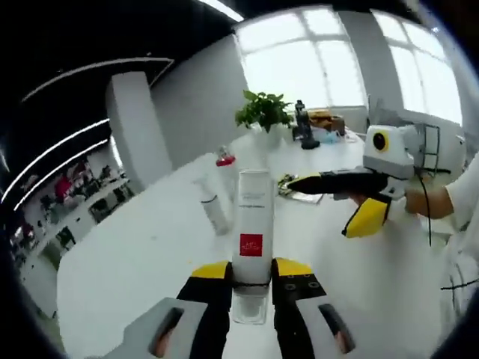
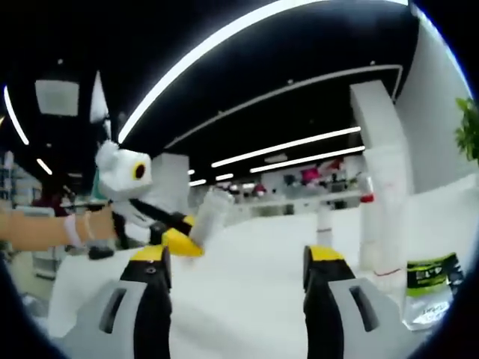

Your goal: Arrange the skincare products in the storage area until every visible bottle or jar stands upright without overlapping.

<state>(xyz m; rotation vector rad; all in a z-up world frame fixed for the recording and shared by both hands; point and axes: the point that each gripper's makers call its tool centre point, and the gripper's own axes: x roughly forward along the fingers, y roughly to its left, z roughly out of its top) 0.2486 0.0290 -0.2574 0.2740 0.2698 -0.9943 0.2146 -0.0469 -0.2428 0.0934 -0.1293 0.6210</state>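
Gripping a tall white rectangular bottle with a red square label, the left gripper is clamped on its lower part, hiding its clear base above the white table. The right gripper hangs with jaws apart, nothing between them. Behind stand a slim white bottle and a hazy red-capped bottle. A dark-labelled jar is partly cut off.

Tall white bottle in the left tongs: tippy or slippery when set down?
Probably tippy: the white bottle is tall and narrow. Its smooth, glossy wall may slip, since the left tongs grip only near its clear base. It looks rigid, not floppy.
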